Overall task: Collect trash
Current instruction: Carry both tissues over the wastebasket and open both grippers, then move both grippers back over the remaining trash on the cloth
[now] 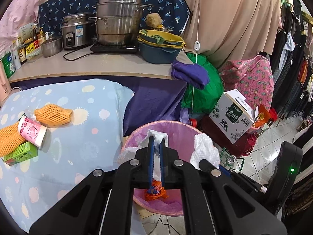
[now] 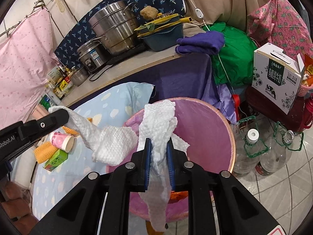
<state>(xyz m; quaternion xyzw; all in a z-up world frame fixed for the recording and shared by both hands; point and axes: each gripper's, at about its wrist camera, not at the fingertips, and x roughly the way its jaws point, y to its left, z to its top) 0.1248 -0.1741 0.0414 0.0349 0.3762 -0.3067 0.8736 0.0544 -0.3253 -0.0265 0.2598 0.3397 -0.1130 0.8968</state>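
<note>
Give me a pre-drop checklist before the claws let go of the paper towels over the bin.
1. Left claw over the pink-lined bin: ok, bin opening lies below its tips.
2. Left claw's grip on its paper towel: ok, jaws shut on it.
3. Right claw over the bin: ok, purple liner fills the view beneath it.
4. Right claw's towel: ok, it sits between the pads, hanging above and below them.
5. Lower tail of that towel inside the rim: cannot tell, it drops past the near edge.
6. Trash left on the blue cloth: not ok, paper cup, green box and orange foam net remain.
</note>
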